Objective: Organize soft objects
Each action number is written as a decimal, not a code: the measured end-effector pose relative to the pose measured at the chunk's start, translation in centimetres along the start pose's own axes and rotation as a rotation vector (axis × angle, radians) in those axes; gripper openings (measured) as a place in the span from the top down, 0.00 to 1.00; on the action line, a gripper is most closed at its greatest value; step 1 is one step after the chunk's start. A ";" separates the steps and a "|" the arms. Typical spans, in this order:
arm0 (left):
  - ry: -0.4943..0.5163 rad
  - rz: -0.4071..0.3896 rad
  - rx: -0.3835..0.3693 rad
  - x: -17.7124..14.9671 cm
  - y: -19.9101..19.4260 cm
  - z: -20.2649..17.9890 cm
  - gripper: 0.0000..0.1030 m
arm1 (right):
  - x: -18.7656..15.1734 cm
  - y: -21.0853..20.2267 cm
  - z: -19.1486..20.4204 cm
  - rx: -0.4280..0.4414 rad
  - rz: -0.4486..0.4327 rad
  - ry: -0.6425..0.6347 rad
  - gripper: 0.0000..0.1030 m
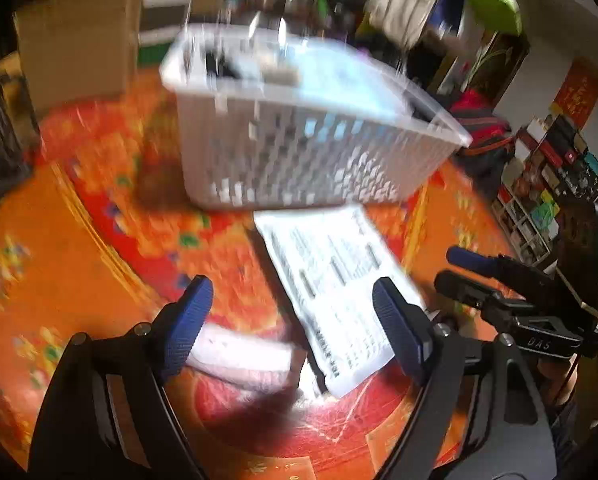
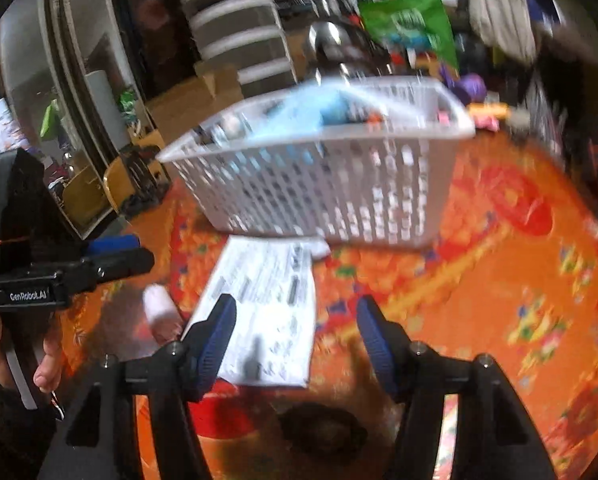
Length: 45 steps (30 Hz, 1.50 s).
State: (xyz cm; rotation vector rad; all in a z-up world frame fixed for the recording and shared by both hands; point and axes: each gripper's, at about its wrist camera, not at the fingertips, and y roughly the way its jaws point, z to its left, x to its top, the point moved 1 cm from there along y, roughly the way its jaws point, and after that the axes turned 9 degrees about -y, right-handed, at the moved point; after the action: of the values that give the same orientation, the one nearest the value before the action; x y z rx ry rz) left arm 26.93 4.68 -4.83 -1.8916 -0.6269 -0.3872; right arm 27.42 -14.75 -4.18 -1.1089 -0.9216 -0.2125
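Observation:
A white lattice basket (image 1: 299, 152) (image 2: 339, 184) stands on the orange-red tablecloth, with a light blue soft item (image 2: 299, 116) and other things inside. In front of it lies a flat white printed package (image 1: 335, 280) (image 2: 267, 304). A small white-pink soft roll (image 1: 239, 354) (image 2: 161, 308) rests beside it. My left gripper (image 1: 293, 300) (image 2: 131, 252) is open above the roll and the package's edge, holding nothing. My right gripper (image 2: 297, 312) (image 1: 455, 270) is open over the package's near right corner, also empty. Everything is motion-blurred.
A cardboard box (image 1: 79, 52) and a black crate (image 1: 3, 132) sit at the table's back left. Shelves of boxes (image 1: 547, 176) stand off to the right. A dark blurred lump (image 2: 323, 428) lies near the front edge. A person's hand (image 2: 47, 360) grips the left handle.

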 end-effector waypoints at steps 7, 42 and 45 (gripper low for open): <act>-0.017 0.077 0.060 0.2 3.6 -0.3 0.23 | -0.9 2.5 0.5 -0.002 0.066 -0.016 0.40; -0.127 0.141 -0.064 0.6 7.1 -2.1 0.69 | 0.4 6.7 2.5 0.096 0.149 -0.083 0.74; -0.154 0.142 -0.100 0.7 7.2 -1.8 0.69 | 0.4 6.9 3.0 0.088 0.137 -0.086 0.74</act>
State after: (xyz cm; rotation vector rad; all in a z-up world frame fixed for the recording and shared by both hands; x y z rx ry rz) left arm 31.80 1.03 -9.14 -2.0619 -0.5789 -0.1855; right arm 30.07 -8.92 -8.15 -1.1010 -0.9191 -0.0116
